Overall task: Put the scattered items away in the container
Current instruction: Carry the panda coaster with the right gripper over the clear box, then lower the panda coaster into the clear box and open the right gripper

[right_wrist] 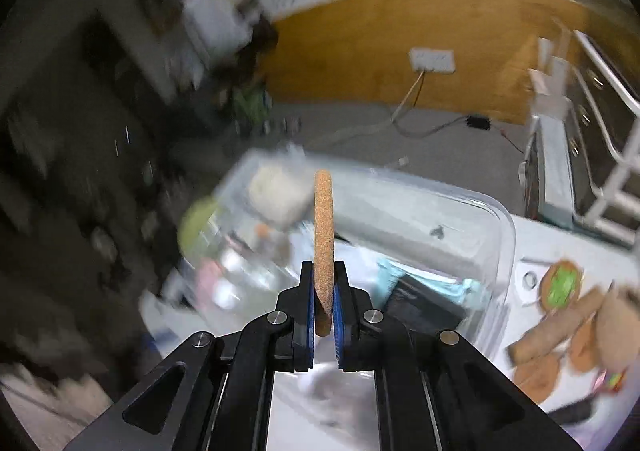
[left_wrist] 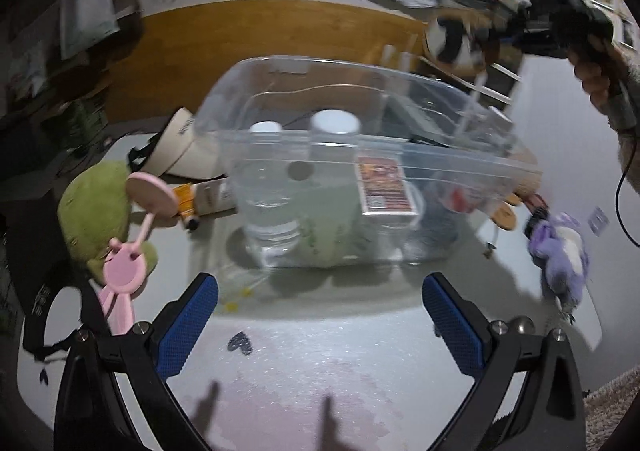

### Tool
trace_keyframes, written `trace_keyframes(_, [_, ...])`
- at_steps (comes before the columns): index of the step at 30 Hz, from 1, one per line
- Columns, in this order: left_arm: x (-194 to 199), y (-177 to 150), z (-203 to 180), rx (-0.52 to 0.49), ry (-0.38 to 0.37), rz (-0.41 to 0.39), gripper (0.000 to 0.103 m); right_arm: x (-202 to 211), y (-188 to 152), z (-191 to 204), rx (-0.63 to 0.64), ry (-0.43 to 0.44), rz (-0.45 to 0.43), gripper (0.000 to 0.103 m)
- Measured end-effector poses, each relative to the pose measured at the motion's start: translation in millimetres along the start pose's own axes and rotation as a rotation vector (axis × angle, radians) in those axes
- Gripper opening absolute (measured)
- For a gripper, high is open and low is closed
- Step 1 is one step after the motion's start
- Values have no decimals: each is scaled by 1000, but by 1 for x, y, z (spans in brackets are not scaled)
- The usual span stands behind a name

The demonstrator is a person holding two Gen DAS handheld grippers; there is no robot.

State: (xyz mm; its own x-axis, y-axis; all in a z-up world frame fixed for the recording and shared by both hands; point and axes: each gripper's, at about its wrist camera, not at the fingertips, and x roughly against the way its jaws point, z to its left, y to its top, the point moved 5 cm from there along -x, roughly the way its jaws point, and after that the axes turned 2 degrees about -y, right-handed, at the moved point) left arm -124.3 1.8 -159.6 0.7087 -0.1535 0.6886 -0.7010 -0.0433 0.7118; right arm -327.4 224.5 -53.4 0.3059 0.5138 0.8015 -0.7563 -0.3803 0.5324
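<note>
We are working at a pale table [left_wrist: 320, 335] set before a wooden panel, with a crumpled grey cloth beyond it. On the table stands the clear plastic container [left_wrist: 400, 163], already partly filled: two white-capped bottles [left_wrist: 334, 123], a red-printed box [left_wrist: 386, 187] leaning on its near wall, and some dark flat things at the far end.

Our right hand-held gripper [right_wrist: 323, 303] is clamped on a round cork coaster [right_wrist: 323, 235], held on edge and poised over the container's open top; we judge it is about to be dropped in. Our left hand-held gripper [left_wrist: 320, 323] is wide open and empty, hovering over bare table in front of the container.

Plenty is left outside. To the container's left lie a green plush toy [left_wrist: 94, 211], a pink stand [left_wrist: 132, 251], a beige cap [left_wrist: 188, 147] and an orange-and-cream tube [left_wrist: 208, 199]; to its right a purple plush toy [left_wrist: 560, 255]. In the right wrist view more cork coasters [right_wrist: 560, 351], one with a green face [right_wrist: 560, 287], lie just beside the container. We reckon the job is roughly half done.
</note>
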Motion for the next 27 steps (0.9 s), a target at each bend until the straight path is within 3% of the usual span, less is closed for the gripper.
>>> trace_keyframes(5, [-8, 2, 8, 61, 60, 11, 103, -44, -15, -17, 195, -50, 249, 9])
trace_keyframes(12, [-23, 6, 6, 97, 74, 36, 103, -83, -45, -29, 401, 3, 544, 9])
trace_keyframes(16, [-29, 10, 0, 85, 68, 42, 103, -99, -54, -27, 460, 48, 656, 9])
trace_keyframes(22, [-34, 13, -3, 83, 67, 53, 103, -118, -48, -30, 529, 44, 718, 10])
trace_keyframes(27, [-37, 13, -1, 88, 67, 60, 103, -130, -32, -38, 560, -52, 679, 22])
